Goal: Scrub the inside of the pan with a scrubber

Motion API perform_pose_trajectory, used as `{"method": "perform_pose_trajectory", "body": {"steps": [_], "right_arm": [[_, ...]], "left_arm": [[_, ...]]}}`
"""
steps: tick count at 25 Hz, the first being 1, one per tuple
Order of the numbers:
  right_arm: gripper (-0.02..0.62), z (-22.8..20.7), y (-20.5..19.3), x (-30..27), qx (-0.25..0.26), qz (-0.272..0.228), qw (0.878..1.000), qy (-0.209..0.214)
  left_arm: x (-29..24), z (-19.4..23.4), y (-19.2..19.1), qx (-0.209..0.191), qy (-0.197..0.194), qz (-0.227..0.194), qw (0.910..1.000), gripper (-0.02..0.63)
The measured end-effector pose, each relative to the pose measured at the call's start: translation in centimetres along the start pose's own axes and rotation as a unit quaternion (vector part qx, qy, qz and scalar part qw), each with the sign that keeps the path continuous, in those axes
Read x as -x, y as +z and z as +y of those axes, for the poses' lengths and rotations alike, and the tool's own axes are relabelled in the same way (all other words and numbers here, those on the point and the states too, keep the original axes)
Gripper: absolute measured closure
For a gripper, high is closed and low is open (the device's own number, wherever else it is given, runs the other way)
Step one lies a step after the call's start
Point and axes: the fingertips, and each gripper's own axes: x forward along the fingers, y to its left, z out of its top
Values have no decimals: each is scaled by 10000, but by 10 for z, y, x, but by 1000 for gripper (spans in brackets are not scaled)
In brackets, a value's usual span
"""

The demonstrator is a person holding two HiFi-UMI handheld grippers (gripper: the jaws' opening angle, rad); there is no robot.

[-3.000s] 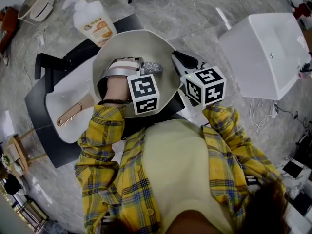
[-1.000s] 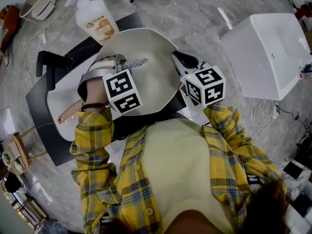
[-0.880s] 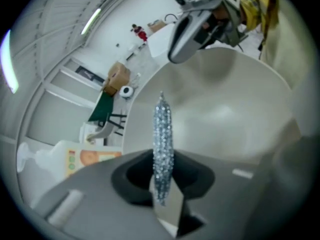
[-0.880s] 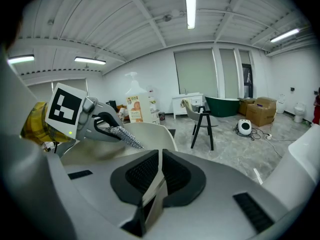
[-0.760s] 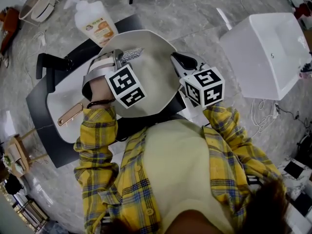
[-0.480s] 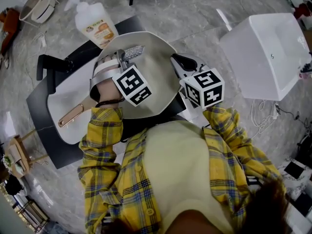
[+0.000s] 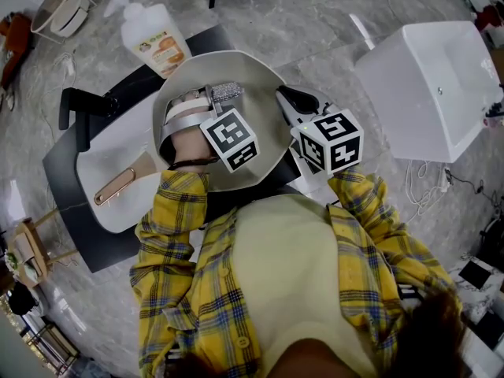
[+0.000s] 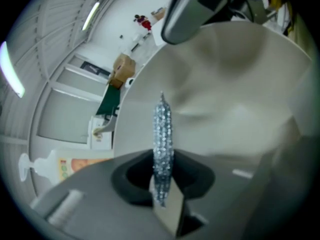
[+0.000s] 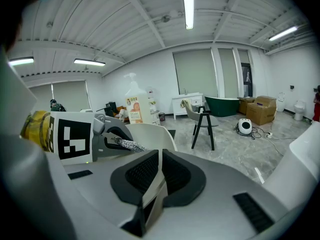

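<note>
Grips a glittery silver scrubber [image 7: 228,90] in the left gripper [image 7: 211,94], jaws pinched tight on its flat body. Holds it edge-up inside the pale pan [image 7: 260,77], tip pointing toward the far wall. Clamps the pan's right rim with the right gripper [image 7: 290,101], jaws closed on the thin edge. Keeps the pan over a black mat [image 7: 67,172] on a gray marble surface [image 7: 315,22], with a soap bottle [image 7: 153,31] just beyond the pan and a white tub [image 7: 429,77] well off to the right.
</note>
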Motion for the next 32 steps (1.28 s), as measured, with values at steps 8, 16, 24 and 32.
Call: {"method": "perform_pose_trajectory", "body": {"steps": [8,16,24,32], "right_arm": [[578,0,0,0,57,-14,10000,-26],[578,0,0,-1,44,-12,10000,-40],[578,0,1,-1,62,1,9999,-79],[578,1,1,-2,157,23,9998,-135]], "left_arm": [[2,-18,5,-273,-390,-80,9988,518],[10,-30,-2,-607,-747,-81,9953,518],[26,-47,-8,-897,-1327,-296,9866,517],[42,-63,-12,-1077,-1863,-410,9757,517]]}}
